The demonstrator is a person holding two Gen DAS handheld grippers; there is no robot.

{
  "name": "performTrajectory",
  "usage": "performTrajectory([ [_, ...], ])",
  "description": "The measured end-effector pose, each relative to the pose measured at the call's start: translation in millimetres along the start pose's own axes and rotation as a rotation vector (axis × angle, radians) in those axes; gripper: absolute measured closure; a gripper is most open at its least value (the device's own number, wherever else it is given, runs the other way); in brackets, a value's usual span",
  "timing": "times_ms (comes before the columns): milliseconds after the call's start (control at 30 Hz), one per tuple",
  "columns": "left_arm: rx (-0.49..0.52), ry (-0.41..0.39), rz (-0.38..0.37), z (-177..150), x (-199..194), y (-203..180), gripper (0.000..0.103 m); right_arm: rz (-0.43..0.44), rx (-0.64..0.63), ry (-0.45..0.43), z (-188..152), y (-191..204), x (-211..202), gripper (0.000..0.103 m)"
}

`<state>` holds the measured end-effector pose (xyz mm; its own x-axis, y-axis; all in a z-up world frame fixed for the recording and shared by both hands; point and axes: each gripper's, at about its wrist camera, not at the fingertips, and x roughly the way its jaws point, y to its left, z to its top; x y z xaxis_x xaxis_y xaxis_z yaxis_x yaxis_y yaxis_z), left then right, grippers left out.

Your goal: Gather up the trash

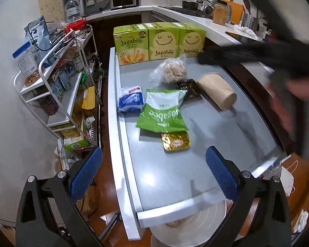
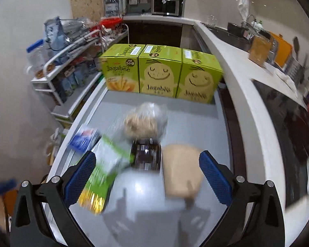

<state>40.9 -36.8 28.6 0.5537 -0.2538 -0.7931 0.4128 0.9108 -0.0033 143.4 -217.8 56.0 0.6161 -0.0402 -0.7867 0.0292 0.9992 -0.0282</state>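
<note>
Both tongs stand apart, empty. Bring your right gripper [image 2: 147, 175] squarely over the toppled cup [image 2: 182, 174], straddle its sides, then close without crushing it.

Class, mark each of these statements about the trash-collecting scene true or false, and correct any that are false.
1. Three green Jagabee boxes stand at the table's far end. True.
2. The brown paper cup stands upright. False: it lies on its side.
3. The left gripper holds the green snack bag. False: it is open, holding nothing.
4. The right gripper is open. True.
5. The gold packet lies partly under the green snack bag. True.
</note>
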Motion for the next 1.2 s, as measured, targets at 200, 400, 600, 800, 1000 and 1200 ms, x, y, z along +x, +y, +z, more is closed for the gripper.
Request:
performTrajectory([
  [200,-0.063,0.006,0.003,7,7,17,0.002,-0.013,0.023,0.094,63,3,84,0.005],
  [400,-0.069,0.008,0.038,17,24,35,0.002,-0.004,-0.076,0.178,75,28,140,0.024],
  [600,-0.066,0.025,0.000,54,62,55,0.002,0.023,-0.208,0.225,37,38,137,0.039],
  [800,-0.016,0.052,-0.059,92,111,58,0.002,0.034,-0.219,0.226,-11,22,103,0.038],
  [1000,-0.055,0.197,-0.167,107,168,50,0.014,0.029,-0.168,0.238,-44,0,75,0.038],
  [1200,-0.081,0.227,-0.323,87,162,25,0.014,0.130,-0.005,0.228,-55,-22,52,0.036],
])
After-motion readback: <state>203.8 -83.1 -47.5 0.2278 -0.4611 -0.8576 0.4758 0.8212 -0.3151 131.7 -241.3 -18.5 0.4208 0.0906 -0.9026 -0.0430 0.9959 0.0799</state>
